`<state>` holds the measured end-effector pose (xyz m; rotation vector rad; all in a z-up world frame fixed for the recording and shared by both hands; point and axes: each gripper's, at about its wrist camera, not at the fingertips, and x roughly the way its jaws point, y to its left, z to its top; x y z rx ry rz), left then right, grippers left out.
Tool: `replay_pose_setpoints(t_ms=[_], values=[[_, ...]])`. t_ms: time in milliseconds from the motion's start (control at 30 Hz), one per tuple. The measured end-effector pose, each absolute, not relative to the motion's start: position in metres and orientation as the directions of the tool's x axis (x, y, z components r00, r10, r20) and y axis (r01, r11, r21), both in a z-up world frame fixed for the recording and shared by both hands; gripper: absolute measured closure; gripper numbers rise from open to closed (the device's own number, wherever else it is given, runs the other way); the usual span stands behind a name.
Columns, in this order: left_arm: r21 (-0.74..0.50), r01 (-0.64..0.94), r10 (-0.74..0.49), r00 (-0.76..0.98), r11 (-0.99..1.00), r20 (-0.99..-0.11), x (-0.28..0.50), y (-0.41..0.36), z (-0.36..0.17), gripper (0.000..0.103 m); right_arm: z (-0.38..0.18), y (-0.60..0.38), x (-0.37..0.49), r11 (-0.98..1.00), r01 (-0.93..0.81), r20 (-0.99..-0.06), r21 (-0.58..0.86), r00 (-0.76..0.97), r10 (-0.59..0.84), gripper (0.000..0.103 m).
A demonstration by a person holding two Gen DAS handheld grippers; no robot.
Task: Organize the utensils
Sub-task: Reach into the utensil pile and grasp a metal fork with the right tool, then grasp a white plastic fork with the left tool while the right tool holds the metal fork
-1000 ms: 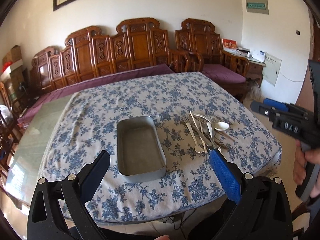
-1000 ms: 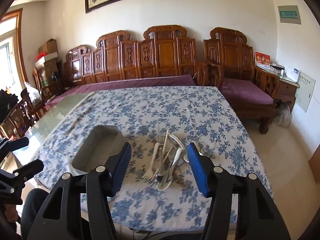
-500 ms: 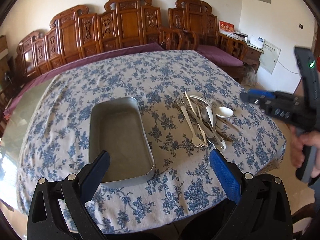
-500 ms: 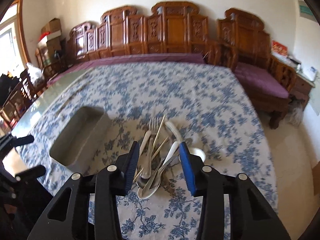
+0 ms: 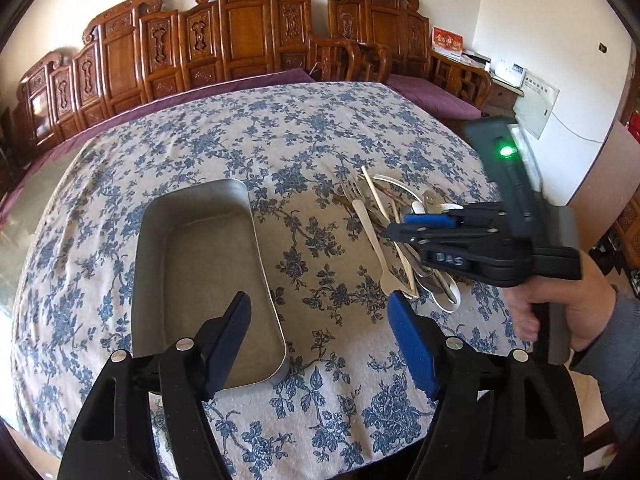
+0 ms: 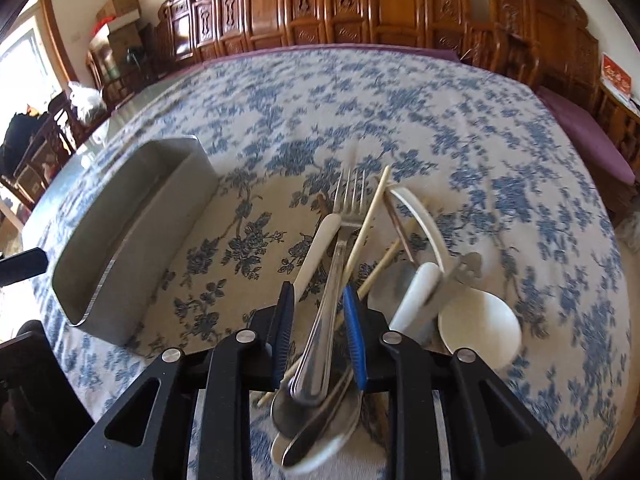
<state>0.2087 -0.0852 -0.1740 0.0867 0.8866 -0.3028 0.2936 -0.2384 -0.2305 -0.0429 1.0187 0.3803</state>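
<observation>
A pile of utensils [image 5: 384, 240] lies on the flowered tablecloth: a steel fork [image 6: 340, 240], chopsticks [image 6: 372, 216], metal spoons and white spoons [image 6: 480, 324]. Left of it stands an empty metal tray [image 5: 200, 272], whose side wall [image 6: 160, 240] shows in the right wrist view. My right gripper [image 6: 319, 320] is low over the pile with its jaws closing; the fork's handle runs between the pads, which do not press on it. It also shows from the side as the right gripper [image 5: 400, 227]. My left gripper [image 5: 320, 336] hovers over the tray's near right corner, jaws closing, nothing between them.
A person's hand [image 5: 560, 312] holds the right gripper at the table's right edge. Carved wooden benches [image 5: 240, 40] with purple cushions line the wall behind the table. Bare glass tabletop [image 5: 24, 208] shows at the left beyond the cloth.
Both grippers have come down toward the table. The right one dropped onto the utensil pile and its jaws narrowed around the fork handle. The left jaws have narrowed.
</observation>
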Motion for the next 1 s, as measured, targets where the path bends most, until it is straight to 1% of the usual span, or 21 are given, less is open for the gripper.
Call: replay_pose_setpoints(t_ms=[100, 167, 200, 367, 467, 633, 700, 767, 867, 967, 1000], values=[[-0.078, 0.294, -0.243, 0.584, 0.953, -0.774, 0.207, -0.083, -0.177, 0.035, -0.237, -0.236, 0.302, 0.937, -0.327, -0.848, 0.121, 0.457, 0.269, 0.076], [-0.072, 0.298, -0.241, 0.584, 0.952, -0.775, 0.208, -0.083, -0.179, 0.035, -0.239, -0.235, 0.308, 0.936, -0.332, -0.85, 0.112, 0.457, 0.264, 0.08], [-0.067, 0.298, -0.238, 0.586, 0.952, -0.775, 0.207, -0.083, -0.179, 0.035, -0.239, -0.234, 0.31, 0.934, -0.339, -0.847, 0.111, 0.46, 0.267, 0.084], [-0.078, 0.295, -0.245, 0.586, 0.952, -0.772, 0.207, -0.082, -0.179, 0.035, -0.239, -0.23, 0.321, 0.931, -0.352, -0.849, 0.098, 0.459, 0.263, 0.085], [-0.078, 0.297, -0.246, 0.584, 0.952, -0.774, 0.207, -0.083, -0.181, 0.035, -0.238, -0.228, 0.327, 0.926, -0.364, -0.842, 0.096, 0.467, 0.27, 0.089], [-0.077, 0.294, -0.243, 0.586, 0.953, -0.773, 0.208, -0.081, -0.182, 0.035, -0.239, -0.225, 0.334, 0.92, -0.38, -0.845, 0.094, 0.459, 0.276, 0.089], [-0.079, 0.289, -0.241, 0.583, 0.954, -0.776, 0.209, -0.08, -0.184, 0.035, -0.242, -0.226, 0.34, 0.932, -0.356, -0.866, 0.071, 0.442, 0.234, 0.09], [-0.078, 0.286, -0.237, 0.58, 0.955, -0.78, 0.211, -0.08, -0.185, 0.035, -0.246, -0.232, 0.343, 0.94, -0.328, -0.882, 0.089, 0.412, 0.228, 0.09], [-0.075, 0.288, -0.236, 0.578, 0.955, -0.781, 0.214, -0.08, -0.185, 0.035, -0.249, -0.231, 0.341, 0.934, -0.347, -0.893, 0.081, 0.391, 0.223, 0.088], [-0.062, 0.293, -0.229, 0.58, 0.954, -0.782, 0.218, -0.084, -0.185, 0.035, -0.249, -0.229, 0.341, 0.937, -0.341, -0.895, 0.072, 0.392, 0.211, 0.089], [-0.06, 0.294, -0.227, 0.58, 0.954, -0.782, 0.22, -0.086, -0.185, 0.035, -0.247, -0.23, 0.34, 0.94, -0.332, -0.89, 0.08, 0.401, 0.217, 0.093]])
